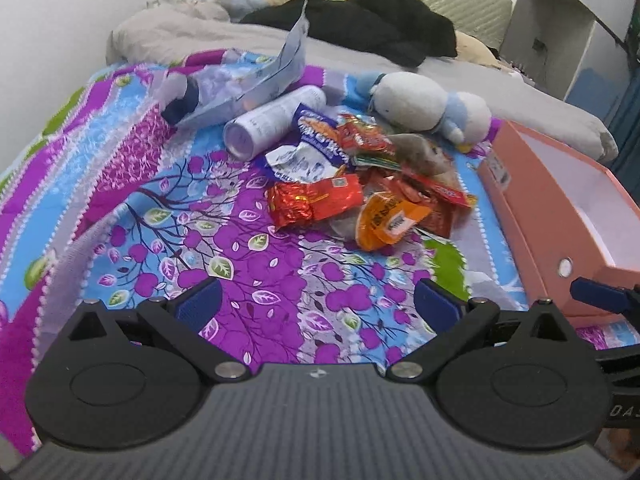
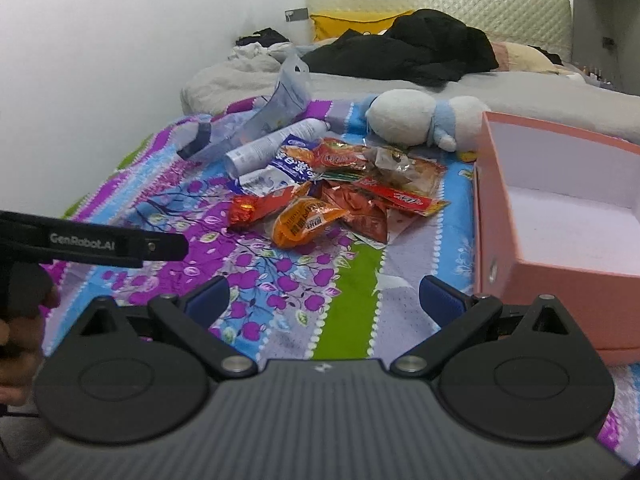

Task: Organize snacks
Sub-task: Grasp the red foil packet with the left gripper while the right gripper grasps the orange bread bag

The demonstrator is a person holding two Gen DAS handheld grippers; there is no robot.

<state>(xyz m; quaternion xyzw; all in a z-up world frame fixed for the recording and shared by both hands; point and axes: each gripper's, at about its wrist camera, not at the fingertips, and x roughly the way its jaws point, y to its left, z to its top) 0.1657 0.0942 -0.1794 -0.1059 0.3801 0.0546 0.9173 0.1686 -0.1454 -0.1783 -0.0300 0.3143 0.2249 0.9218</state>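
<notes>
A heap of snack packets lies on a purple and blue flowered blanket. A red packet and an orange one lie at its near edge. An open pink box with a white inside stands to the right of the heap. My left gripper is open, short of the heap, nothing between its fingers. My right gripper is open too, low over the blanket, beside the box's near left corner.
A white spray can, a clear zip bag and a white plush toy lie behind the heap. Black clothes cover the bed further back. A wall runs along the left.
</notes>
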